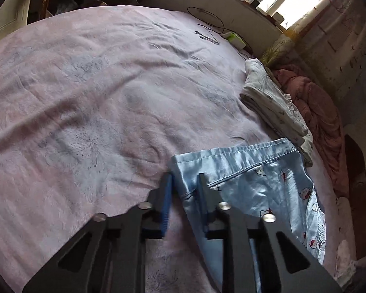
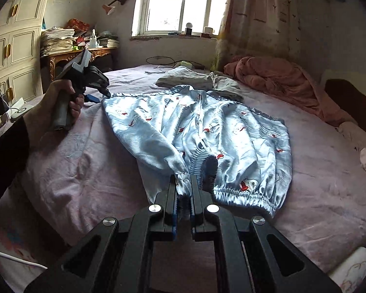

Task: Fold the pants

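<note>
The pants (image 2: 207, 127), pale blue satin with a cartoon print, lie spread and rumpled across the middle of the bed (image 2: 85, 166). The elastic waistband is towards the near edge and the leg hems reach towards the far side, under the window. The right gripper (image 2: 184, 188) is pressed together on a gathered bunch of cloth at the waistband's left end, which looks lifted slightly off the sheet. The left gripper (image 1: 185, 183), held in the person's hand (image 2: 53, 102), is at the far left hem corner. In its own view its fingers stand apart with the stitched hem edge between them, pads not yet pressing. This looks like the start of the first fold, with both ends of one long side being taken up. The next move calls for the left gripper to bite firmly on that slippery corner. Both ends then lift together and carry across, so one leg lands on the other. A folded pale garment (image 2: 183, 78) lies just beyond the hems and should be kept clear of.
</note>
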Demonstrator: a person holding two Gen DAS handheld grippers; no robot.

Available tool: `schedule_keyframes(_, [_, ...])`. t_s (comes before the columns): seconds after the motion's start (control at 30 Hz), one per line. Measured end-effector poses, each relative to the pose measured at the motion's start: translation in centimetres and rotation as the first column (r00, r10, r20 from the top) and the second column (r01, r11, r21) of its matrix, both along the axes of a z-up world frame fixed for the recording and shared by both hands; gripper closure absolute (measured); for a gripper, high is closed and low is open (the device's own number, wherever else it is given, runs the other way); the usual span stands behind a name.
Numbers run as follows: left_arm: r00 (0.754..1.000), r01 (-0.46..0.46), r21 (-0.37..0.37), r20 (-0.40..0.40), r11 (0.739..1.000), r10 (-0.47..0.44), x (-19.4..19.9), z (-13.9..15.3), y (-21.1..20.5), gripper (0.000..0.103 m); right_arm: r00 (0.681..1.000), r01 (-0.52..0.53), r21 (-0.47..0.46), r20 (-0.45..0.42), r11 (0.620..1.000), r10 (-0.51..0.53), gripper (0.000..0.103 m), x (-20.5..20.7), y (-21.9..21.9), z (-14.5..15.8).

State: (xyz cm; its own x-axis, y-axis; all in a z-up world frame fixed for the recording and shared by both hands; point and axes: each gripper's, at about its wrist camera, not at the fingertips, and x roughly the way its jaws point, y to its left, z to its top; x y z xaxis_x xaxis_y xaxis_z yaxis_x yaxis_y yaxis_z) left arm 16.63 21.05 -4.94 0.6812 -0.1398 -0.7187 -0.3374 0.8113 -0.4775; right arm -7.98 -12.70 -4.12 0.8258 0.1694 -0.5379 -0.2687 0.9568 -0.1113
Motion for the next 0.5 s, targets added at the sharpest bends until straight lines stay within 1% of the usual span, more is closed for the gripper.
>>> schedule_keyframes(0.07, [1.000,0.005,-0.029,0.025,1.000,-0.004,-0.7,0.4,0.2,0.102,1.000,0.005,-0.009,-0.006,1.000,-0.005,0.096,-0.1,0.3,-0.3])
schedule_keyframes(0.1, [0.999,-0.005,-0.023,0.049,1.000,0.006,-1.5,0.8,0.3,0.102,1.000,0.013,-0.017,-0.004,1.000,-0.014,0.096,-0.1,0.4,-0.4])
schedule_keyframes(0.13, [0.997,-0.018,0.010,0.071,1.000,0.017,-2.2,1.7,0.3,0.102,1.000,0.020,-0.019,-0.006,1.000,-0.021,0.096,0.0,0.5,-0.5])
schedule_keyframes(0.2, [0.991,-0.053,0.117,0.130,0.992,0.037,-4.0,3.7,0.1,0.102,0.999,0.025,-0.001,-0.021,1.000,-0.025,0.096,0.1,0.5,-0.5])
schedule_keyframes(0.23, [0.986,-0.081,0.180,0.156,0.980,0.053,-5.1,4.7,-0.1,0.102,0.999,0.020,0.012,-0.029,1.000,-0.019,0.096,0.2,0.5,-0.4])
schedule_keyframes(0.27, [0.982,-0.120,0.250,0.174,0.961,0.077,-6.2,5.6,-0.1,0.102,0.999,0.011,0.023,-0.034,1.000,-0.010,0.096,0.3,0.5,-0.3])
schedule_keyframes(0.33, [0.969,-0.200,0.338,0.208,0.920,0.134,-8.4,6.9,0.3,0.102,0.999,-0.012,0.045,-0.040,0.999,0.014,0.096,0.3,0.7,-0.2])
schedule_keyframes(0.37, [0.961,-0.242,0.362,0.216,0.900,0.171,-9.5,7.2,1.0,0.102,0.998,-0.031,0.064,-0.050,0.997,0.034,0.096,0.3,0.7,-0.2])
schedule_keyframes(0.4, [0.957,-0.265,0.369,0.217,0.891,0.195,-10.2,7.4,1.8,0.102,0.996,-0.052,0.086,-0.067,0.995,0.058,0.096,0.4,0.8,-0.3])
schedule_keyframes(0.5, [0.958,-0.281,0.390,0.171,0.877,0.231,-11.7,6.8,4.2,0.102,0.986,-0.113,0.122,-0.111,0.986,0.127,0.096,0.3,1.7,-0.8])
